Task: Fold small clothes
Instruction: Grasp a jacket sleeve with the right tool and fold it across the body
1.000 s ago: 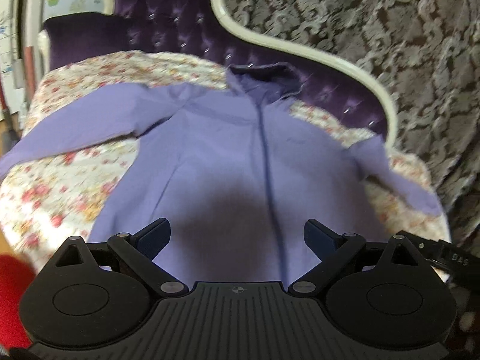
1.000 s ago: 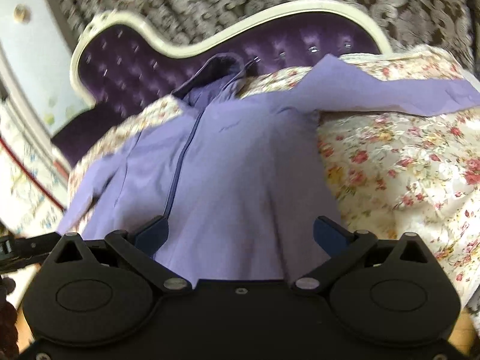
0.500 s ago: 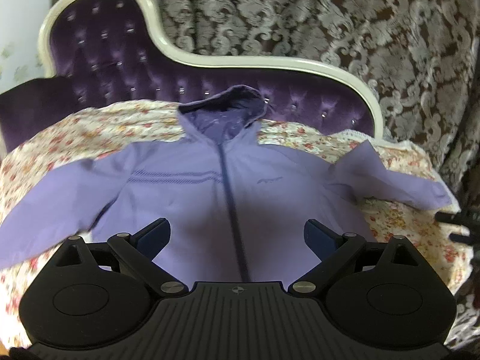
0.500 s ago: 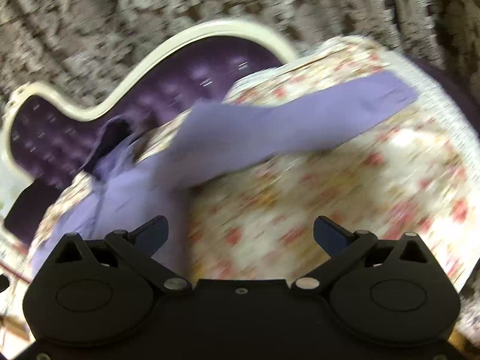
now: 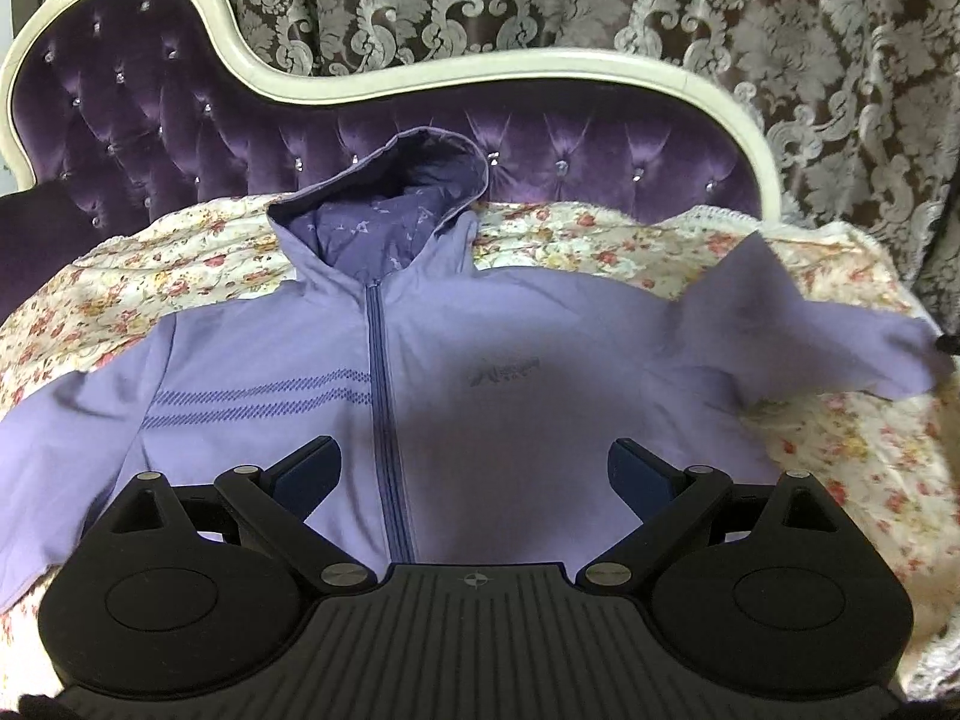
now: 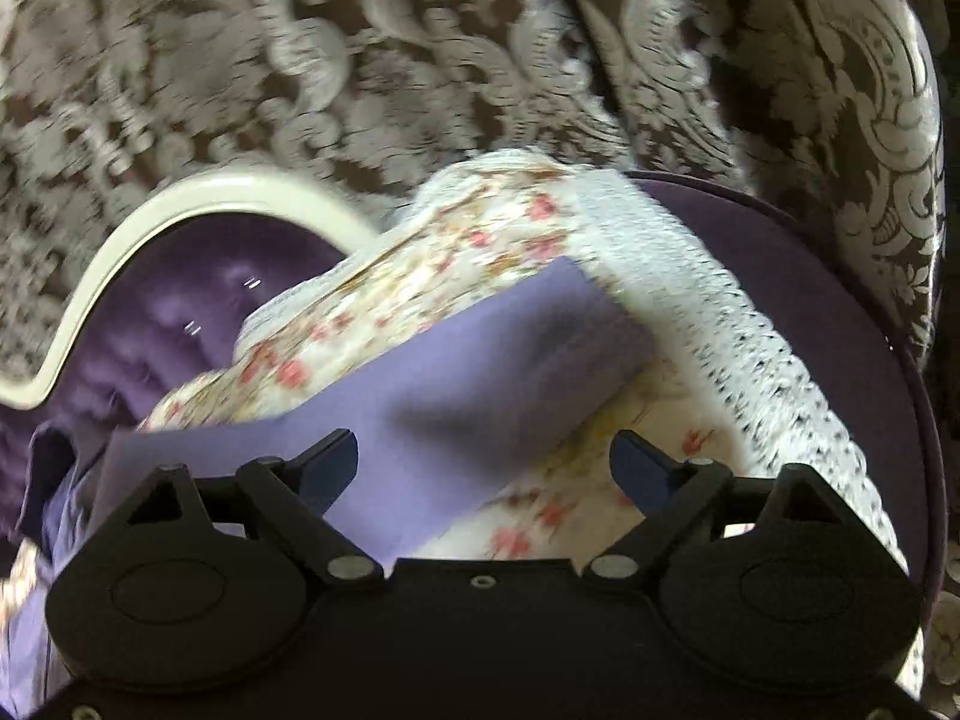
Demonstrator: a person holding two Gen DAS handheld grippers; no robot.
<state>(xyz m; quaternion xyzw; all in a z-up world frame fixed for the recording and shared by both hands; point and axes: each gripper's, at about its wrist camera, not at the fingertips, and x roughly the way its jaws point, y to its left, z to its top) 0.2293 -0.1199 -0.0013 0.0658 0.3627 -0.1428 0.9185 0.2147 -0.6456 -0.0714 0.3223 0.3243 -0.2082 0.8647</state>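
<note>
Swinging further right since the earlier frame, right gripper (image 6: 483,459) is hovering over the jacket's (image 5: 510,396) sleeve (image 6: 420,408) — both it and left gripper (image 5: 474,471) gaping, empty — jacket lying spread on floral cover (image 5: 840,450).

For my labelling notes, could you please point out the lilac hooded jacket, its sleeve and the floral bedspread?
lilac hooded jacket (image 5: 540,420), left wrist view, chest panel.
sleeve (image 6: 480,372), right wrist view, mid-length.
floral bedspread (image 5: 840,450), left wrist view, bare patch.
</note>
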